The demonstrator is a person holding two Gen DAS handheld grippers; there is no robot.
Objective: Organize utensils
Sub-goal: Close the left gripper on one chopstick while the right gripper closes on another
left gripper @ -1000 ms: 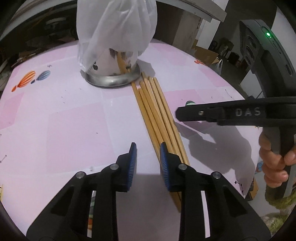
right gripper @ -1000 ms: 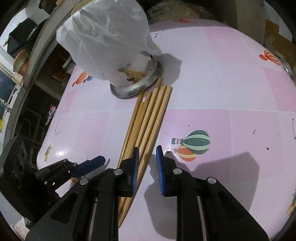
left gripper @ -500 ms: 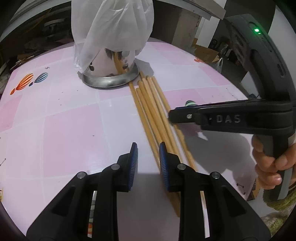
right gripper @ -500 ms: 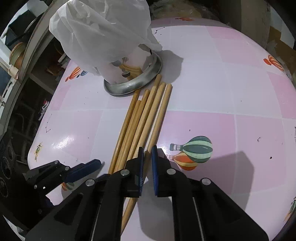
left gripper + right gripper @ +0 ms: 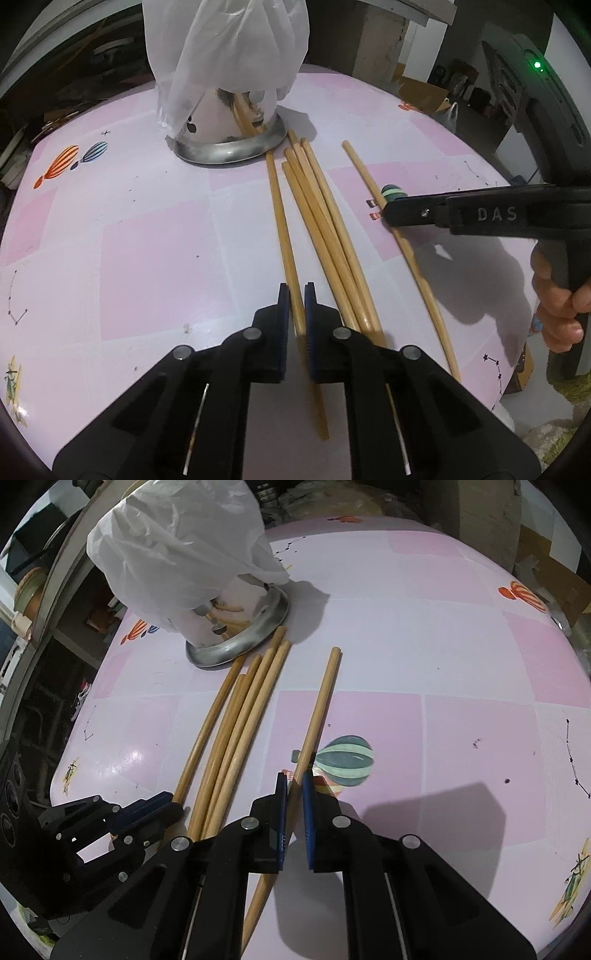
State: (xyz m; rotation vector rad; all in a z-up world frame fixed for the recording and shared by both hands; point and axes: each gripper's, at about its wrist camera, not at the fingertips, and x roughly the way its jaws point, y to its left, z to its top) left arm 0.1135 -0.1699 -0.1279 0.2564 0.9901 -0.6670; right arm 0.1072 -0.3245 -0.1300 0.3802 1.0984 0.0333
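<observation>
1. Here the left gripper (image 5: 297,321) pinches the leftmost chopstick (image 5: 281,229) (blue pads tight on it).
2. The right gripper (image 5: 293,805) clamps a lone chopstick (image 5: 317,709), apart from the bundle (image 5: 236,738) on the pink table (image 5: 443,664).
3. A bag-covered metal holder (image 5: 229,147) stands just beyond.

Both wrist fisheyes close above table (image 5: 147,240), angled down; share chopsticks (image 5: 325,229), holder (image 5: 236,646).

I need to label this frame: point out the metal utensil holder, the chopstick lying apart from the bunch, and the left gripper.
metal utensil holder (image 5: 236,153), left wrist view, on its flared base rim.
lone chopstick (image 5: 320,701), right wrist view, on its upper shaft.
left gripper (image 5: 294,295), left wrist view, midway between fingertips.
</observation>
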